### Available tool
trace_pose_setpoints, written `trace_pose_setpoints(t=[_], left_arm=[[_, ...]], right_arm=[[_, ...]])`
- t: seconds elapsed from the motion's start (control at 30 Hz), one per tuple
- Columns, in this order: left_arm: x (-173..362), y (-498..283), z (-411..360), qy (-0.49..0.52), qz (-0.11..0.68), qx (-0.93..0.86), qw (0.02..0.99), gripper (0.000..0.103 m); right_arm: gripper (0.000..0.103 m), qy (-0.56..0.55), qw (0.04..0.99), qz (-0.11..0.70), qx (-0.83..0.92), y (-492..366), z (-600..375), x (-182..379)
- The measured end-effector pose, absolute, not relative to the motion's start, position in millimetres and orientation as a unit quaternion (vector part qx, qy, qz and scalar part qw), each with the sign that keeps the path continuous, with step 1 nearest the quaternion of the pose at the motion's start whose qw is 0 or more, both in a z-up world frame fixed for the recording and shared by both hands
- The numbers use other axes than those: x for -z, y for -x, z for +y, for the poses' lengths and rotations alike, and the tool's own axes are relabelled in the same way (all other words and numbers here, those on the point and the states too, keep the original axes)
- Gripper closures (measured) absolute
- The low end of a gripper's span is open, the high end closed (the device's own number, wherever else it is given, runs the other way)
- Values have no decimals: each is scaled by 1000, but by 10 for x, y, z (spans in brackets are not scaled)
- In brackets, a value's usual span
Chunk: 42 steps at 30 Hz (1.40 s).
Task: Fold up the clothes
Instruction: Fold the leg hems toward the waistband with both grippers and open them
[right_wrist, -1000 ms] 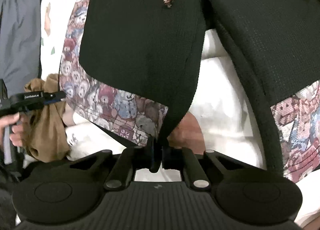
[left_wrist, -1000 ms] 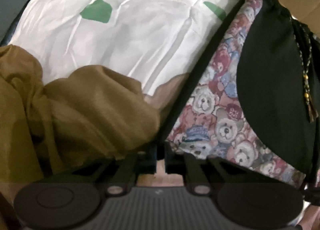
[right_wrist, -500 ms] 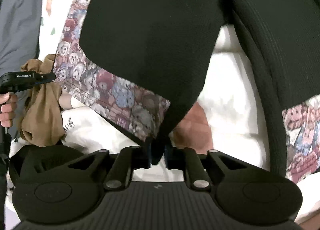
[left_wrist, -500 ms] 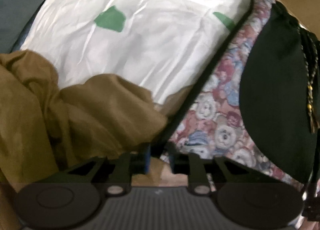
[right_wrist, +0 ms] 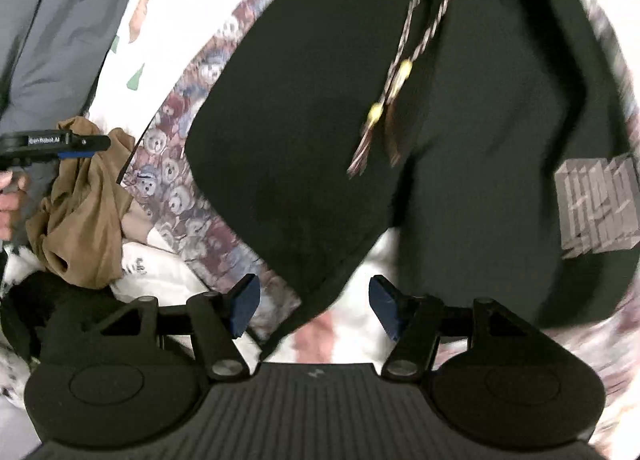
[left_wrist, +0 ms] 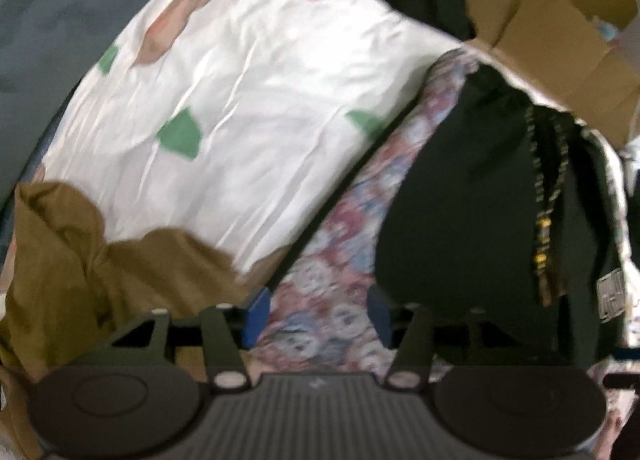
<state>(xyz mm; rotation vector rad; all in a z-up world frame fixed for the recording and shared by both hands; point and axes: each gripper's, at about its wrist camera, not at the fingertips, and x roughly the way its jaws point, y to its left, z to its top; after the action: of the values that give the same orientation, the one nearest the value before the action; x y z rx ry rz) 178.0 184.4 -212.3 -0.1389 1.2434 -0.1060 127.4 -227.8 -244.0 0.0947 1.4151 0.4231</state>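
Observation:
Black shorts [right_wrist: 304,148] with a braided drawstring [right_wrist: 384,108] and a grey print lie spread flat on a teddy-bear patterned cloth [right_wrist: 176,180]. The same shorts [left_wrist: 464,200] fill the right of the left wrist view, on the bear cloth [left_wrist: 344,260]. My right gripper [right_wrist: 314,306] hangs above the hem of one leg, its jaws opening, pads clear of the fabric. My left gripper [left_wrist: 318,314] hovers over the bear cloth beside the shorts, jaws opening, nothing pressed between them. It also shows from the side as the left gripper [right_wrist: 52,142], held by a hand.
A crumpled brown garment [left_wrist: 100,276] lies at the left, also seen as the brown garment [right_wrist: 86,212]. A white sheet with green and red shapes [left_wrist: 248,108] covers the bed. A cardboard box [left_wrist: 552,48] stands behind. Grey bedding [right_wrist: 60,20] lies at the far left.
Both grippers let go of the fabric edges they pinched, opened wide and lifted away. The shorts now lie flat, and more of them shows in both views.

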Motion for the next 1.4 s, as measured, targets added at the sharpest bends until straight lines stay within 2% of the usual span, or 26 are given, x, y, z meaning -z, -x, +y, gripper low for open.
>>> trace_pose_setpoints(t=[0.1, 0.43, 0.57, 0.8, 0.87, 0.93, 1.1, 1.4], left_arm=[[1982, -1770, 1679, 69, 568, 65, 818, 40], [1505, -1777, 1086, 46, 539, 121, 832, 33], [1265, -1783, 744, 36, 525, 148, 837, 25], [1012, -1758, 132, 28, 510, 204, 835, 19], [969, -1729, -32, 30, 497, 226, 837, 10], [950, -1699, -158, 32, 487, 242, 838, 6], [1039, -1694, -499, 71, 480, 282, 827, 5], [1361, -1652, -969, 101, 495, 315, 804, 1]], right_arm=[[38, 67, 755, 623, -195, -1363, -2421, 2037], [35, 72, 793, 587, -147, -1474, -3321, 1423], [30, 53, 804, 580, -123, -1371, -3629, 1441], [29, 38, 815, 571, -97, -1205, -3960, 1711], [29, 42, 817, 568, -88, -1123, -4051, 1881], [28, 54, 824, 559, -80, -1050, -4100, 1997], [29, 79, 818, 565, -76, -887, -4226, 2301], [25, 64, 819, 562, -102, -770, -4207, 2338]])
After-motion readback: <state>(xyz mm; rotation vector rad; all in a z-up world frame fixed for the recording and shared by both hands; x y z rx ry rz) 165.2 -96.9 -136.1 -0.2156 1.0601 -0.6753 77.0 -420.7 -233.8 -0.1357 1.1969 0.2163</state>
